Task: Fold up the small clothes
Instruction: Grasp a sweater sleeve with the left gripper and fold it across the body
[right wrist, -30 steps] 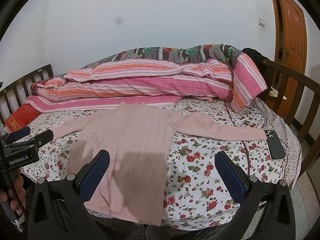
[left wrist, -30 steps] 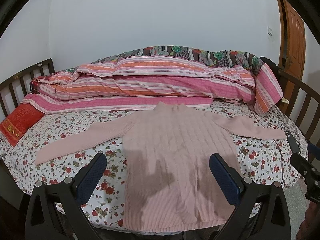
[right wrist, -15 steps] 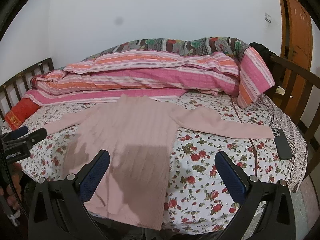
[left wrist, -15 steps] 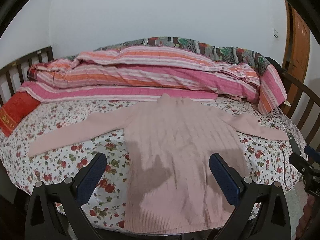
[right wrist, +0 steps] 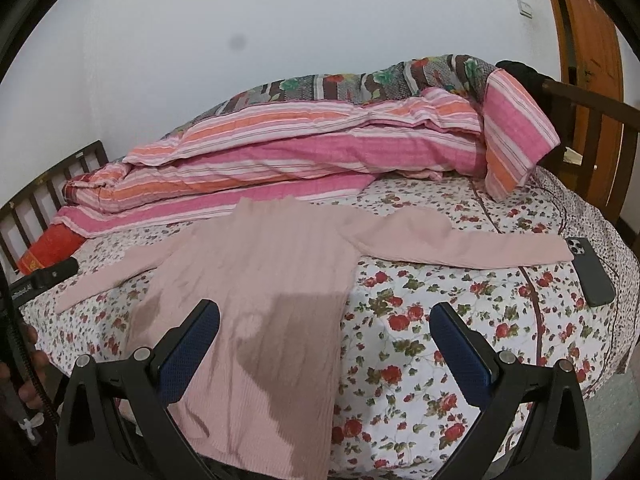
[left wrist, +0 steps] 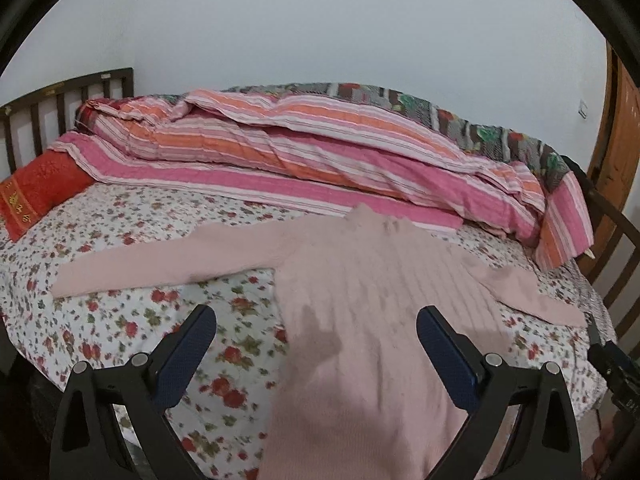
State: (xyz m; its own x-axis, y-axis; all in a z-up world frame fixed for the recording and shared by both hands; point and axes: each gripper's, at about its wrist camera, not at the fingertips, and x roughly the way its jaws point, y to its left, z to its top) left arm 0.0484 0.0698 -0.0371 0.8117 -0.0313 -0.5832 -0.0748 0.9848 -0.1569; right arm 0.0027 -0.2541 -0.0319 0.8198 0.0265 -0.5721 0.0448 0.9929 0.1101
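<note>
The pink sweater [left wrist: 372, 320] lies flat, sleeves spread, hem at the bed's [right wrist: 440, 320] near edge, ready for folding, while the left gripper [left wrist: 312, 344] and right gripper [right wrist: 324, 340] hover wide open, holding nothing.

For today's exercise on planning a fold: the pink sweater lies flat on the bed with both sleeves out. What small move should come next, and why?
Probably lower the left gripper toward the cuff of the near sleeve. The pink sweater lies spread and unfolded, both grippers hover with jaws open and empty, and the sleeves likely fold inward first.
</note>
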